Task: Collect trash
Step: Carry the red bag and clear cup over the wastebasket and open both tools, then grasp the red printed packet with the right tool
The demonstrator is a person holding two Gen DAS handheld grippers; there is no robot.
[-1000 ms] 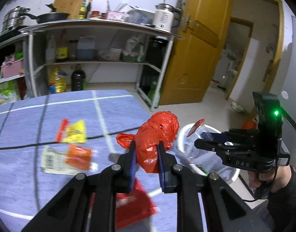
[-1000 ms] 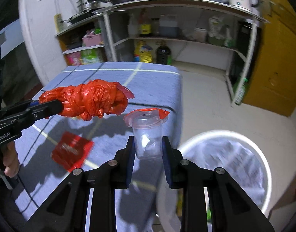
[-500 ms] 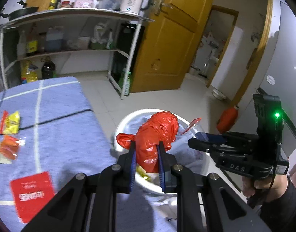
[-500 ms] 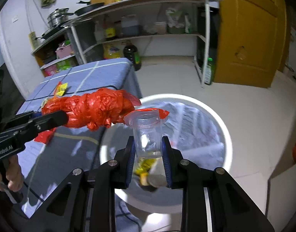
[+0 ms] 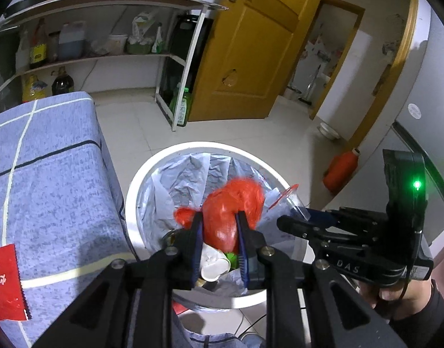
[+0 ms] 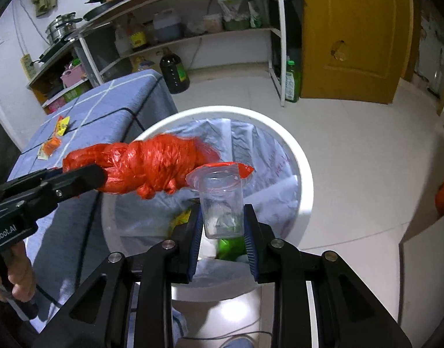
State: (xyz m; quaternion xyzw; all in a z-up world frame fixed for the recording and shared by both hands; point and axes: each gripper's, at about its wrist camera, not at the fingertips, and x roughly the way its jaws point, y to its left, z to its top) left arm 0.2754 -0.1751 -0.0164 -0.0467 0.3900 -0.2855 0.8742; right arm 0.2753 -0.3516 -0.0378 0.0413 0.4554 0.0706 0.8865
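My left gripper (image 5: 219,217) is shut on a crumpled red plastic bag (image 5: 232,211) and holds it over the white trash bin (image 5: 140,171); the bag also shows in the right wrist view (image 6: 146,168). My right gripper (image 6: 222,217) is shut on a clear plastic cup (image 6: 220,200) with a peeled red lid, held over the same bin (image 6: 303,159). The bin has a pale liner and holds a white cup (image 5: 214,264) and green and yellow scraps (image 6: 232,246).
The blue checked table (image 5: 47,174) stands left of the bin, with a red packet (image 5: 4,281) and small wrappers (image 6: 52,145) on it. Metal shelves (image 5: 105,55) with bottles stand behind. A wooden door (image 5: 251,52) and an orange bottle (image 5: 340,168) are to the right.
Both grippers have moved from above the table to over the bin and come lower toward its opening. Each still holds its item.
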